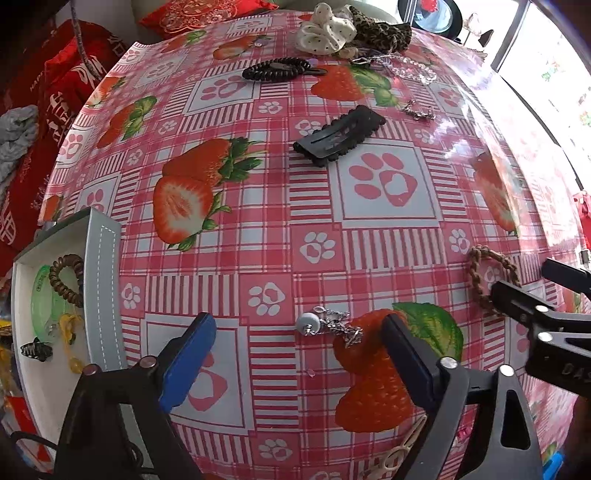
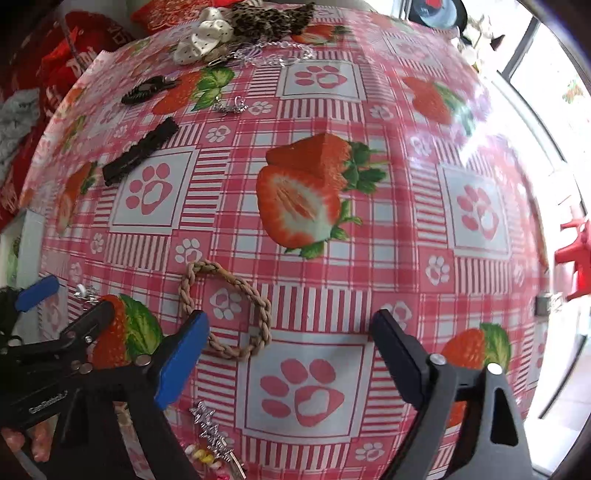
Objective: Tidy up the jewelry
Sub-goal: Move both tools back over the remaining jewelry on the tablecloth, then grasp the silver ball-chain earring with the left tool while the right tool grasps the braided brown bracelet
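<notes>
In the left wrist view my left gripper hangs open just above the strawberry tablecloth. A silver chain with a white bead lies between its fingers, untouched. A brown braided hair tie rests on the cloth in the right wrist view. My right gripper stands open over it, and the blue pad covers the tie's near-left edge. The same tie shows at the right of the left wrist view, beside the right gripper. The left gripper appears at the left edge.
A white tray at the left holds a brown coil tie, a green ring and small clips. Farther back lie a black hair clip, a black coil tie, scrunchies and a crystal bracelet. A silver star clip lies near.
</notes>
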